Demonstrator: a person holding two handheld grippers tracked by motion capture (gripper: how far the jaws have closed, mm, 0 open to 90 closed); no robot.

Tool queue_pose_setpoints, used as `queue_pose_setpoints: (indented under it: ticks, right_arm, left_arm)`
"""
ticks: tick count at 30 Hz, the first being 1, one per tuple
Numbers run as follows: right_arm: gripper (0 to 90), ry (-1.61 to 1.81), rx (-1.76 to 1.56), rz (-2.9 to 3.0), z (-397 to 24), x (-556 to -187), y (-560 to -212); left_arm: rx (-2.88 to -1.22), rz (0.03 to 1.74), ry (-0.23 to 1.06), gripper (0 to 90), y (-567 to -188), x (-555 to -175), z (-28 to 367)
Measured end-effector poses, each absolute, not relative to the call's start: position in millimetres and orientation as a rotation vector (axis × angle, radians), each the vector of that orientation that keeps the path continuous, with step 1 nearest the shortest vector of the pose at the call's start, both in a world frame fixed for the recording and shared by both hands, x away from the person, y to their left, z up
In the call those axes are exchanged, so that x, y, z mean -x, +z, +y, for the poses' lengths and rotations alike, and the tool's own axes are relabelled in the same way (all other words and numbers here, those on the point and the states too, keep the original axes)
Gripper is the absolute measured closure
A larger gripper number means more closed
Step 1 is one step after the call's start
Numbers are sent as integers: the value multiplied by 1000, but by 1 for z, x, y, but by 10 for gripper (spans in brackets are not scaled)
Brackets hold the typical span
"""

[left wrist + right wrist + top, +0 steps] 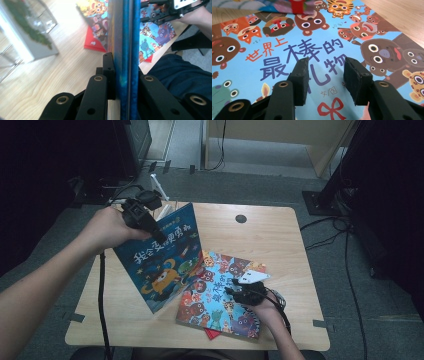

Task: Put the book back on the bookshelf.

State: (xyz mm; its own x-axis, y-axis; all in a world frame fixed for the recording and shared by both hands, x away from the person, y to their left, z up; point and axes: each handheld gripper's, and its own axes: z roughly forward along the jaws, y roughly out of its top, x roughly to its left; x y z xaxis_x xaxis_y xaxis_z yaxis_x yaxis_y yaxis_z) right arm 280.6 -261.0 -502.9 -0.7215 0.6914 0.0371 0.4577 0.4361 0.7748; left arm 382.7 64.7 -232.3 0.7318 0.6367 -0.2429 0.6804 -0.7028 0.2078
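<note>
- Table (280, 227), centre of the high view; two books on its near half.
- Flat book (220, 295) lies at 5 o'clock from the table's middle, touching the table top.
- Raised book (160, 257) at 9 o'clock of the flat book, tilted up, its lower edge overlapping the flat book's left side.
- Left gripper (141, 217) at 11 o'clock, on the raised book's top corner.
- Right gripper (247, 294) over the flat book's right part.
- Hole (241, 218) at 12 o'clock, far edge.

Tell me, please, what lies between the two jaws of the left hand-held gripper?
The dark blue book stands between them, its edge pressed by both jaws of the left hand-held gripper; the left gripper view shows this.
</note>
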Motion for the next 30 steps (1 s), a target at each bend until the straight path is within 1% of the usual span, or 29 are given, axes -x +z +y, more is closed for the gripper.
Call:
queue_pose_setpoints:
  ticks: [8,13,16,18,30]
  right_arm:
    - [527,1179,-1031,2393,-263,-284,-503]
    - [456,1205,-1071,2371,-264,-289,-504]
    - [443,1194,-1067,2360,-264,-292,-505]
    - [420,1183,-1074,2363,-264,-295,-504]
    - [404,1159,-1023,2385,-264,-305,-504]
  left_arm:
    - [-2590,1089,-189,838,-222,-367,104]
    - [-2542,1165,-199,839,-216,-357,129]
    - [-2531,1177,-164,837,-213,-349,140]
    - [-2508,1216,-164,838,-212,-346,150]
    - [-2412,1401,-170,838,-217,-331,202]
